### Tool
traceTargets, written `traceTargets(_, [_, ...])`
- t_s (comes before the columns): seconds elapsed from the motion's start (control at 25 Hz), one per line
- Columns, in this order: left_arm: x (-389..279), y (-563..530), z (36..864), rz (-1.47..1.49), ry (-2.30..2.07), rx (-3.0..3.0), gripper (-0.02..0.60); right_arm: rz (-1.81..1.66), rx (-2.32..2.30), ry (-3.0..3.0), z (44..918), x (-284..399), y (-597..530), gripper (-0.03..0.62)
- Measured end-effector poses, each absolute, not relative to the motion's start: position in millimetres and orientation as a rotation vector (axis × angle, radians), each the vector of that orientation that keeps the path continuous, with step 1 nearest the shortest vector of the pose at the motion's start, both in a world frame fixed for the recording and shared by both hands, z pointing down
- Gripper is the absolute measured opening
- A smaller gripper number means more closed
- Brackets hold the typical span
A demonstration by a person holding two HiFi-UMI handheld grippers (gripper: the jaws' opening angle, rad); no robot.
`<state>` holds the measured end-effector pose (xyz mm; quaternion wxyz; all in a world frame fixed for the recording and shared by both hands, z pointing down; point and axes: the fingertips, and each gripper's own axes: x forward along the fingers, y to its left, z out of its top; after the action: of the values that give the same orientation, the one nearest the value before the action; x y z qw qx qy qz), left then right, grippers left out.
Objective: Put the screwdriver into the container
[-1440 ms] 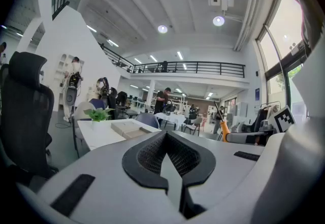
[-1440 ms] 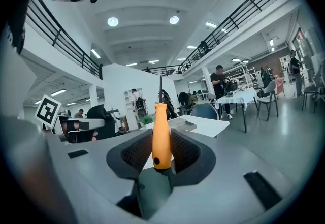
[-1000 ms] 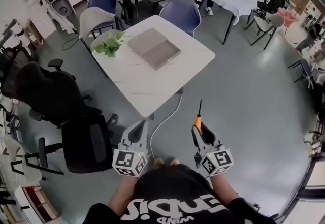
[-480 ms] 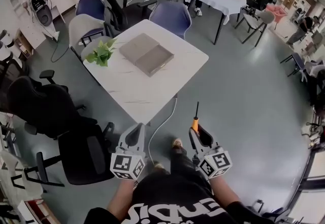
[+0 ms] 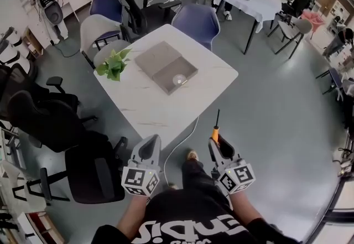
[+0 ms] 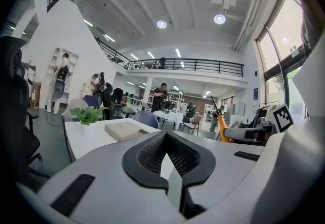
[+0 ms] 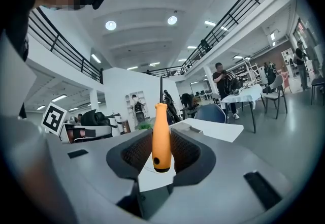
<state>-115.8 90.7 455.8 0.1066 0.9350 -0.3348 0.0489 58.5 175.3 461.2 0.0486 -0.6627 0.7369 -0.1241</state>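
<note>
The screwdriver (image 5: 215, 132) has an orange handle and a thin black shaft that points toward the table. My right gripper (image 5: 217, 140) is shut on the handle (image 7: 161, 139), and the pads squeeze it from both sides. My left gripper (image 5: 150, 143) is held level beside it, shut with nothing between its pads (image 6: 166, 134). The container (image 5: 176, 74) is a shallow grey box with its lid (image 5: 156, 53) laid open beside it. It sits on the white table (image 5: 160, 110) ahead of both grippers. The left gripper view shows it as a low grey box (image 6: 123, 129).
A small green plant (image 5: 113, 63) stands on the table left of the box. Black office chairs (image 5: 91, 168) crowd the left side, and blue and white chairs (image 5: 196, 19) stand behind the table. A cable (image 5: 185, 132) hangs from the table's near edge. Grey floor lies to the right.
Both grippers have been carried forward toward the table as the person walks; a leg and shoe now show between them. The screwdriver stays in the right jaws.
</note>
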Motion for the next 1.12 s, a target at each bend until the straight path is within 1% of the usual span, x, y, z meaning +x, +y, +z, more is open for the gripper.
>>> traceTargets(0.44, [-58.7, -13.8, 438.1, 0.112, -1.102, 2.716, 0.014, -0.362, -1.910, 2.367, 446.2, 117.2, 56.0, 0.104])
traceTargets(0.72, [-25.2, -60.1, 444.7, 0.105, -1.182, 2.678, 0.012, -0.346, -1.823, 2.460, 446.1, 151.9, -4.7, 0.104])
traceTargets(1.12, [-1.7, -91.8, 442.6, 0.125, -1.222, 2.650, 0.014, -0.395, -1.748, 2.540, 455.2, 167.6, -47.5, 0.104])
